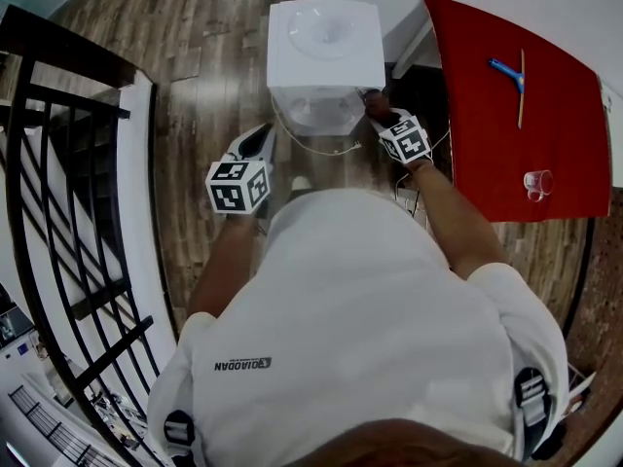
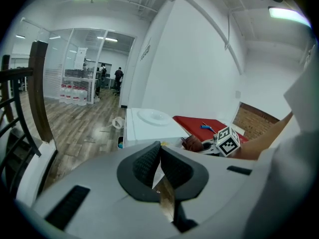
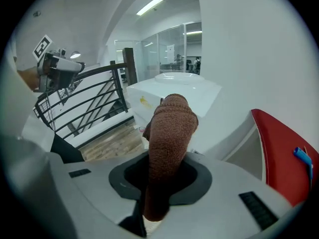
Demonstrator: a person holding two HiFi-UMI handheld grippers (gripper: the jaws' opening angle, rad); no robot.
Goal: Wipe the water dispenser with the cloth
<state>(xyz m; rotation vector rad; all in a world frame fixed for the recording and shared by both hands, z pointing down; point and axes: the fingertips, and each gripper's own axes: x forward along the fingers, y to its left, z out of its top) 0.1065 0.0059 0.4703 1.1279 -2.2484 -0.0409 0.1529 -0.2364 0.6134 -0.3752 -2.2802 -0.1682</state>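
Observation:
The white water dispenser [image 1: 324, 61] stands on the wood floor ahead of me, its flat top with a round recess also showing in the left gripper view [image 2: 149, 123] and the right gripper view [image 3: 174, 91]. My right gripper [image 1: 378, 110] is shut on a brown knitted cloth [image 3: 168, 143], whose bunched end [image 1: 372, 99] sits at the dispenser's front right corner. My left gripper [image 1: 261, 144] hangs to the dispenser's left front, apart from it, with its jaws closed together and nothing between its black pads [image 2: 144, 164].
A red table [image 1: 516, 105] at the right carries a blue-handled tool [image 1: 506, 70] and a clear glass [image 1: 537, 182]. A black stair railing [image 1: 68, 193] runs along the left. A white cord [image 1: 316, 146] hangs by the dispenser's front.

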